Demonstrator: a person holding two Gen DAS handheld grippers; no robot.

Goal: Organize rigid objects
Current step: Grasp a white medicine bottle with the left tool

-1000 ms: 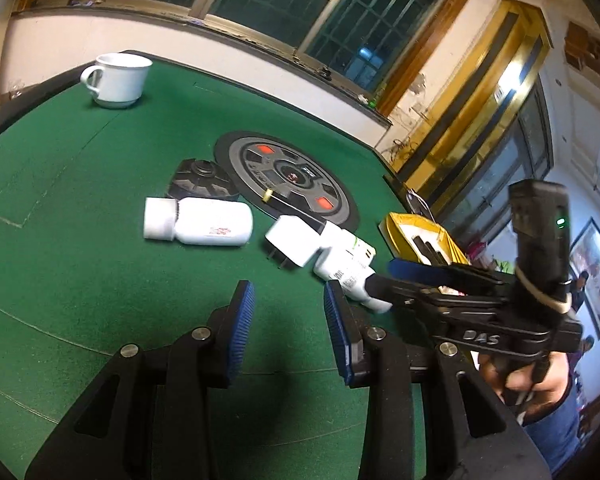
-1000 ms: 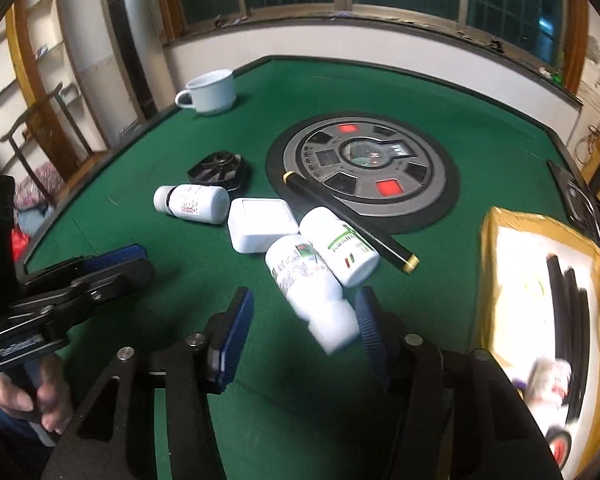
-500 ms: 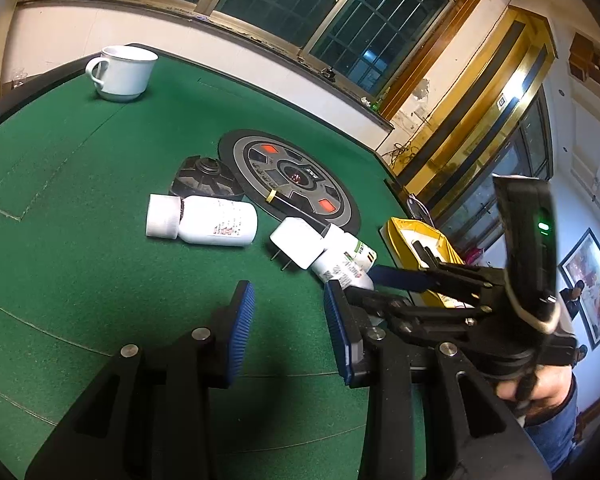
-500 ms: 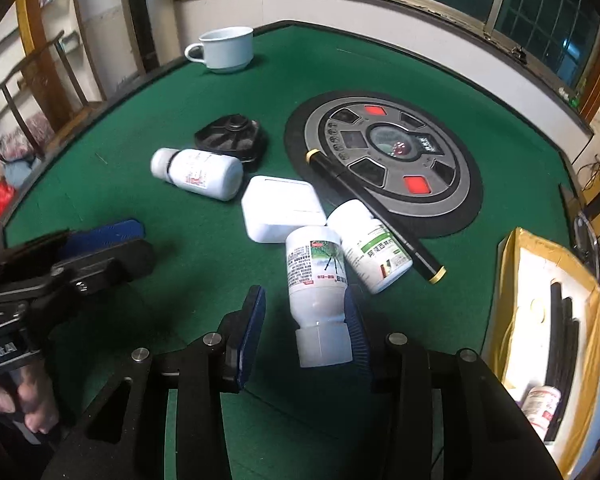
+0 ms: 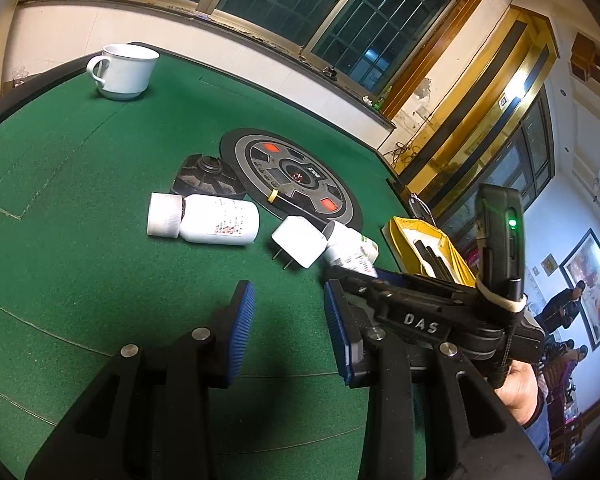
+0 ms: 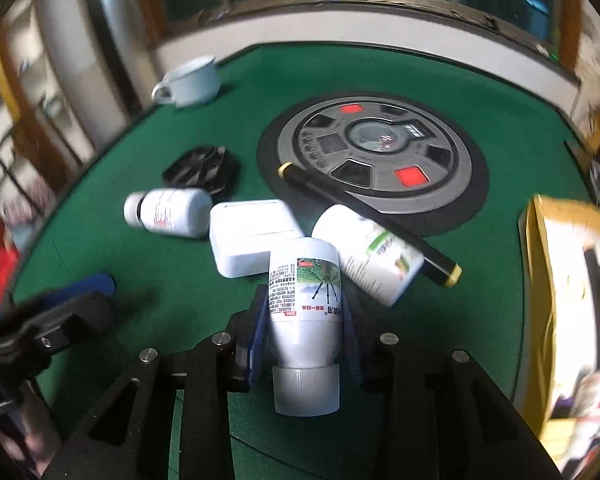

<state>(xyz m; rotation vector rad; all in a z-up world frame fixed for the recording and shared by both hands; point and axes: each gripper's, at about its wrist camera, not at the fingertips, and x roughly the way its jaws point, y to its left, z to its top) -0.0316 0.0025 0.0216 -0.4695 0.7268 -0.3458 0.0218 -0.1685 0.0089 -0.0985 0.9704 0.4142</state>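
Observation:
My right gripper (image 6: 303, 336) is shut on a white pill bottle (image 6: 305, 300) with a green-pictured label, cap toward the camera, lifted over the green table (image 6: 500, 280). On the felt lie another white bottle with a green label (image 6: 366, 254), a white charger (image 6: 252, 236), a bottle with red print (image 6: 168, 212) and a black pen (image 6: 364, 212). My left gripper (image 5: 288, 322) is open and empty above bare felt, short of the red-print bottle (image 5: 210, 220) and the charger (image 5: 298, 246). The right gripper's body (image 5: 428, 316) shows beside it.
A round grey and black console (image 6: 374, 154) sits mid-table, with a black ribbed disc (image 6: 202, 168) to its left. A white cup (image 5: 122, 70) stands at the far left. A yellow tray (image 6: 572, 312) holding black sticks and a bottle lies at the right edge.
My right gripper has closed on the pill bottle and lifted it off the felt. The left gripper stays open, shifted slightly closer to the objects.

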